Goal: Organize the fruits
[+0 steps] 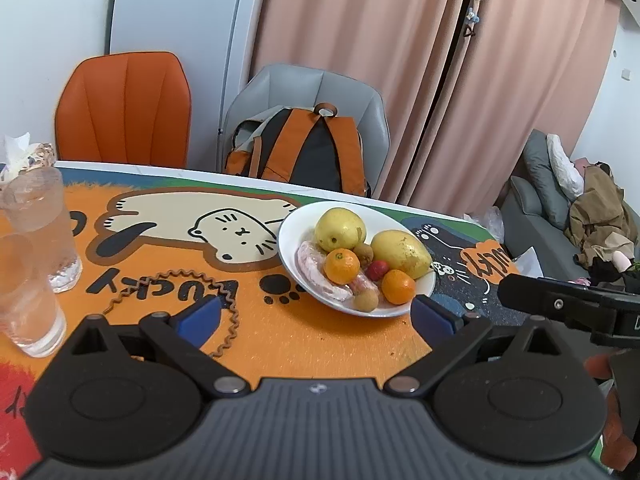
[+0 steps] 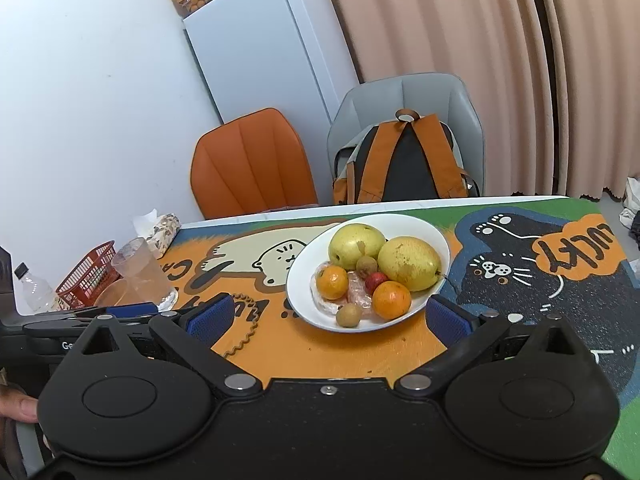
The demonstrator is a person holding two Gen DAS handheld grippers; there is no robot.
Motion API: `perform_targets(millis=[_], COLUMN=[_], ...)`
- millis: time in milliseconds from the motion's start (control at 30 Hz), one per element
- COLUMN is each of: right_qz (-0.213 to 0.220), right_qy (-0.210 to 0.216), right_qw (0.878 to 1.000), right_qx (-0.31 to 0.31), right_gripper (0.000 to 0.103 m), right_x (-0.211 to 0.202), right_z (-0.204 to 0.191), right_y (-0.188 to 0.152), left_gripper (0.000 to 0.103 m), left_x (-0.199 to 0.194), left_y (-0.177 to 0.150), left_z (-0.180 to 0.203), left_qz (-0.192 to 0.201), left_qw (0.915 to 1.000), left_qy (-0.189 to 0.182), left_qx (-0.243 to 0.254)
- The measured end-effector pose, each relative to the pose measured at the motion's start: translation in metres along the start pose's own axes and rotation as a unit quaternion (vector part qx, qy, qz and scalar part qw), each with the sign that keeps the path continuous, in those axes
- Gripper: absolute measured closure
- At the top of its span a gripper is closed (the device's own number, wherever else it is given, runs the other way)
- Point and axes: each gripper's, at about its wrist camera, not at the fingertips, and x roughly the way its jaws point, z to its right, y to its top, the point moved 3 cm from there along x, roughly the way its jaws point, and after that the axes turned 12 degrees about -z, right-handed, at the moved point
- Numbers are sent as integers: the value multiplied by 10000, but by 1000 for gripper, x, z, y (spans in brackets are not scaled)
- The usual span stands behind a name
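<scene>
A white bowl (image 1: 424,286) (image 2: 298,276) sits on the surface (image 1: 304,344) (image 2: 332,354), on the seam where an orange cat-print mat meets a dark one. It holds two large yellow-green pears (image 1: 340,229) (image 2: 354,246), side by side at the back. In front of them lie two oranges (image 1: 341,266) (image 2: 333,282), one left and one further right, with a small red fruit (image 1: 377,270) (image 2: 376,281) between them and a small brown fruit (image 1: 364,253) (image 2: 367,266) tucked between the pears. Another small tan fruit (image 1: 366,300) (image 2: 349,315) rests at the near rim, beside some pinkish pieces wrapped in clear plastic (image 1: 316,270) (image 2: 358,294). The left gripper (image 1: 316,312) hovers just short of the bowl, its blue-padded fingers (image 1: 200,316) spread wide and grasping nothing. The right gripper (image 2: 330,318) is likewise released, fingers (image 2: 210,318) wide apart with the bowl's near rim seen between them and nothing held. A brown zigzag cord (image 1: 228,332) (image 2: 244,336) lies on the orange mat near the left fingers. Clear drinking glasses (image 1: 44,232) (image 2: 144,272) stand at the left of the surface, with a red basket (image 2: 86,276) and a plastic bottle (image 2: 34,288) beyond. Behind the surface are an orange chair (image 1: 124,108) (image 2: 252,164) and a grey chair (image 1: 376,120) (image 2: 472,120) carrying an orange and black backpack (image 1: 308,152) (image 2: 404,160), then pink curtains (image 1: 380,40) (image 2: 460,20).
</scene>
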Motion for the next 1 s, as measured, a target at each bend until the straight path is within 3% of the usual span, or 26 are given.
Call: perform_targets(millis=[1000], right_qz=[557], right_qy=[-574], right_qw=[9968], right_qx=[-26], right_gripper=[0], right_x=[-87], right_z=[-29], right_y=[-54], left_gripper=[0], left_x=[-82], left_y=[-57], left_z=[6], left_qz=[582], left_qw=[9975], left_qy=[345], left_qx=[207])
